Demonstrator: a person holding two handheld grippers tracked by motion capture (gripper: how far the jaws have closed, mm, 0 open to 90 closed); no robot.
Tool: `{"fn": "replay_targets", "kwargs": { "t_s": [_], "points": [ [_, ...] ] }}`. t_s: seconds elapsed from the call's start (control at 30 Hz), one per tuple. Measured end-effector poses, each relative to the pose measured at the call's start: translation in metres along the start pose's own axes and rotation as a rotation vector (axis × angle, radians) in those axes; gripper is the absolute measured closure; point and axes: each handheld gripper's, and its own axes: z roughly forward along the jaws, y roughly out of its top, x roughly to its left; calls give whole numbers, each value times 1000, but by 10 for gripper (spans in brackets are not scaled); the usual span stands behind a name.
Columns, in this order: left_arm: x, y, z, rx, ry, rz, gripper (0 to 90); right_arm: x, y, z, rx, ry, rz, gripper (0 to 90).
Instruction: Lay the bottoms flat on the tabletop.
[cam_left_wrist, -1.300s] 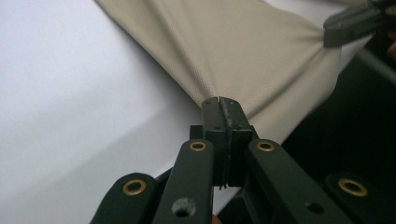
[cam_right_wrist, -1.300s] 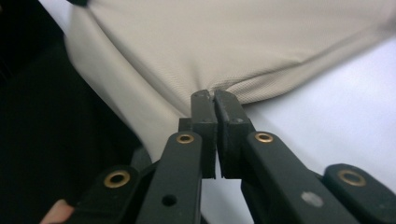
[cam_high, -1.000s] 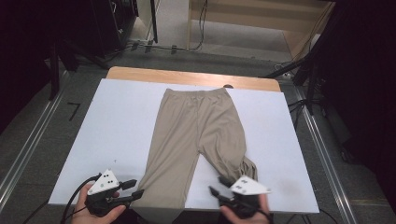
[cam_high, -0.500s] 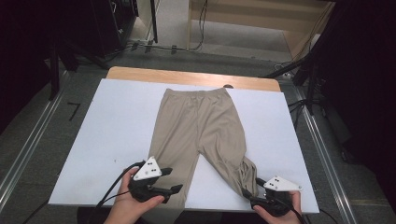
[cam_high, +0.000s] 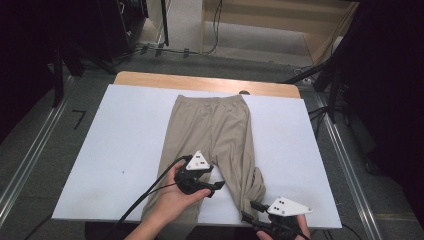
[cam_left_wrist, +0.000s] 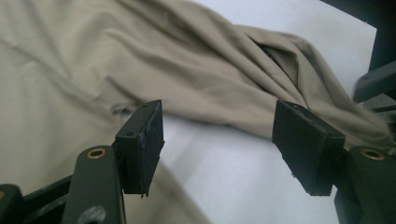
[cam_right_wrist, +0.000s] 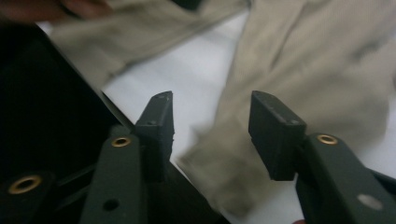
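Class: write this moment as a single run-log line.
left gripper: open, over gap between legs | right gripper: open, at right-leg hem | trousers: flat, ungripped, right leg bunched | white board

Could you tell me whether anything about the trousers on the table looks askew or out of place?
Yes. The trousers lie flat on the white table except for one leg: its lower end is bunched and twisted near the table's front edge, close to the right gripper, while the other leg runs straight. Both grippers are open.
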Motion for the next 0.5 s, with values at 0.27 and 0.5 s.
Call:
{"fn": "replay_targets", "kwargs": {
  "t_s": [0.27,0.5],
  "points": [
    [-13,14,45,93,4,58,382,-62,6,-5,-69,-203,86,419],
    [-13,12,61,164,65,74,740,-68,-7,22,24,-201,129,760]
  ]
}}
